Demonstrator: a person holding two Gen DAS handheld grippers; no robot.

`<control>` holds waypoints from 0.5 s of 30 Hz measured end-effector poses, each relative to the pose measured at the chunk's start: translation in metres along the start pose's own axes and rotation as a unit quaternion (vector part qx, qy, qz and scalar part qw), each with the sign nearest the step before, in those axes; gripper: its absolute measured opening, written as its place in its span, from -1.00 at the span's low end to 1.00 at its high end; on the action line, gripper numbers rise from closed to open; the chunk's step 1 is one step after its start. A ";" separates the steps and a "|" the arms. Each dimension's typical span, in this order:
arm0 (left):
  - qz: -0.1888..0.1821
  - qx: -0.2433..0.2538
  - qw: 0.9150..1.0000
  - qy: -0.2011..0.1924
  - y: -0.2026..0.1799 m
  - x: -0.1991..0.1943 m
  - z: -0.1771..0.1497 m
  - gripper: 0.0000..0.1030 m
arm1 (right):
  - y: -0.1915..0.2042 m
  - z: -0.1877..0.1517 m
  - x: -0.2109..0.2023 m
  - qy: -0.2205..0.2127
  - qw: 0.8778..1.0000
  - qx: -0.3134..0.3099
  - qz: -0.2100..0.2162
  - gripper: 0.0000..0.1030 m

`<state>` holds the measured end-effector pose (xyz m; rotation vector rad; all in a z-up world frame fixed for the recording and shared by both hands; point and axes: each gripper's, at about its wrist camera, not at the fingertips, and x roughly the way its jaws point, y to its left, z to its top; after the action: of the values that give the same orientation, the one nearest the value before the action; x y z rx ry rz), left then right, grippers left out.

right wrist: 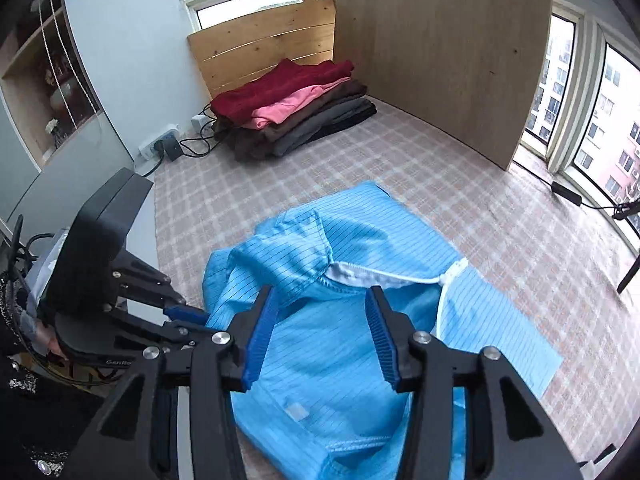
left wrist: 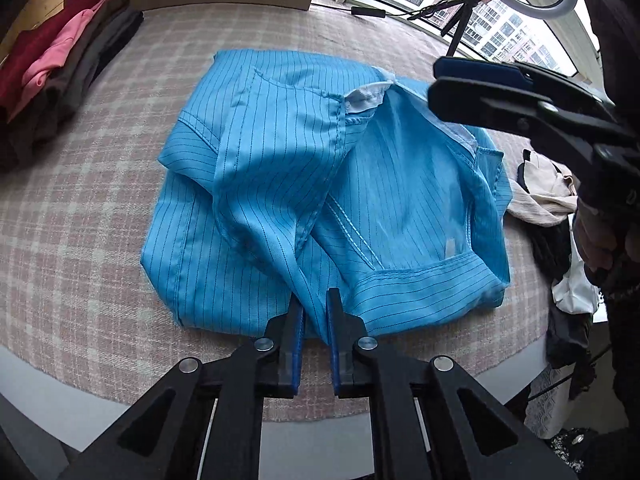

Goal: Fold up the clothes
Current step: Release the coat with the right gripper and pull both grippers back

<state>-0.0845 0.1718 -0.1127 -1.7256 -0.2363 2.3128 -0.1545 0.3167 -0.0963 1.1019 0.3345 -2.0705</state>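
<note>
Black left tool [left wrist: 316, 312]; blue ribbed pads [right wrist: 262, 330], silver screws [right wrist: 221, 337]; black right tool [right wrist: 320, 320]

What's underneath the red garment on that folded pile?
Under the red garment lie a pink folded garment, then brown and dark grey ones. Their count and anything beneath the stack is hidden.

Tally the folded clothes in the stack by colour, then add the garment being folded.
Dark red: 1
Pink: 1
Brown: 1
Grey: 1
Black: 1
Blue striped garment, spread on the checked cloth: 1
Total: 6
</note>
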 end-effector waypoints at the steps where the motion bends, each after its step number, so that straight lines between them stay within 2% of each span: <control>1: 0.002 0.002 1.000 -0.001 0.000 -0.001 -0.001 -0.82 | -0.004 0.011 0.018 0.023 0.999 -0.008 0.023 -0.06; 3: 0.007 0.009 1.000 -0.005 0.000 -0.004 -0.002 -0.82 | -0.013 0.026 0.052 0.071 0.995 -0.015 0.075 -0.05; 6: 0.012 0.016 1.000 -0.011 0.000 -0.008 -0.003 -0.82 | -0.025 0.031 0.091 0.127 0.979 0.006 0.162 -0.05; 7: 0.015 0.020 1.000 -0.011 -0.001 -0.009 -0.003 -0.82 | -0.024 0.029 0.094 0.127 0.975 0.009 0.180 -0.09; 8: 0.018 0.025 0.999 -0.011 -0.002 -0.009 -0.003 -0.82 | -0.024 0.027 0.097 0.125 0.972 0.013 0.198 -0.24; 9: 0.021 0.028 0.999 -0.009 -0.003 -0.009 -0.004 -0.82 | -0.023 0.026 0.095 0.118 0.970 0.016 0.212 -0.67; 10: 0.023 0.032 0.999 -0.007 -0.003 -0.008 -0.004 -0.83 | -0.024 0.027 0.091 0.110 0.970 0.018 0.217 -0.86; 12: 0.029 0.043 0.999 -0.005 -0.005 -0.009 -0.005 -0.91 | -0.027 0.030 0.082 0.094 0.969 0.024 0.226 -0.92; 15: 0.029 0.073 0.997 -0.001 -0.013 -0.010 -0.011 -0.93 | -0.043 0.034 0.069 0.080 0.970 0.043 0.228 -0.94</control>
<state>-0.0695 0.1808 -0.1031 -1.6803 -0.0172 2.3084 -0.2293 0.2931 -0.1362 1.2664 0.0585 -1.6062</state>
